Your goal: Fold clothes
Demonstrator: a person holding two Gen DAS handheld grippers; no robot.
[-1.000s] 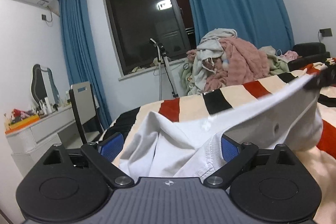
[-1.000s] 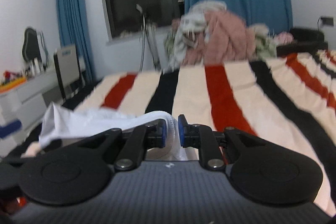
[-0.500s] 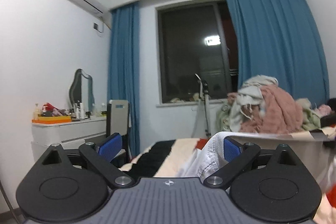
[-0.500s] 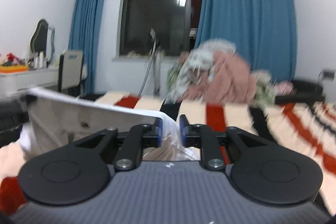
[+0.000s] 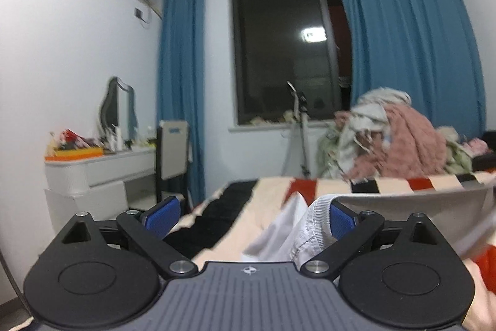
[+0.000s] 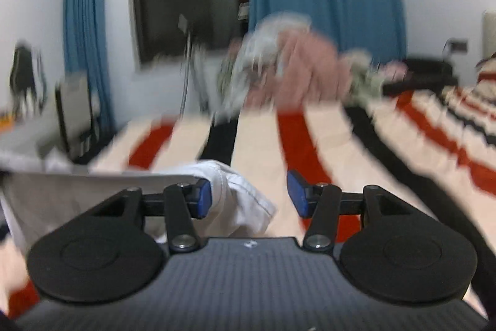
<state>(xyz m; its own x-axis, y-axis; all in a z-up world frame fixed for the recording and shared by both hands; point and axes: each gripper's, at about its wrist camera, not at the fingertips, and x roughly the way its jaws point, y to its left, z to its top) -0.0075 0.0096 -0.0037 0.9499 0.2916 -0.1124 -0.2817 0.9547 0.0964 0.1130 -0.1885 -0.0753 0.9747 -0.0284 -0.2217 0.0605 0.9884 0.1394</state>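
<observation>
Hanging between the two grippers above the striped bed cover (image 5: 266, 191), the white garment (image 6: 241, 191) looks light, soft and limp, so it will sag and slide wherever nothing supports it. The left gripper (image 5: 251, 217) has its fingers wide apart, with the ribbed hem only lying against one pad. The right gripper (image 6: 249, 196) has just been opening, cloth draped between its jaws but unpressed; I would take it again at the thick stitched hem.

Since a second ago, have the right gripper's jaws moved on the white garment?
Yes. The right gripper has just been opening: its jaws, earlier pinched on the white garment, now stand apart over the striped bedspread, with cloth beside only the left pad.
</observation>
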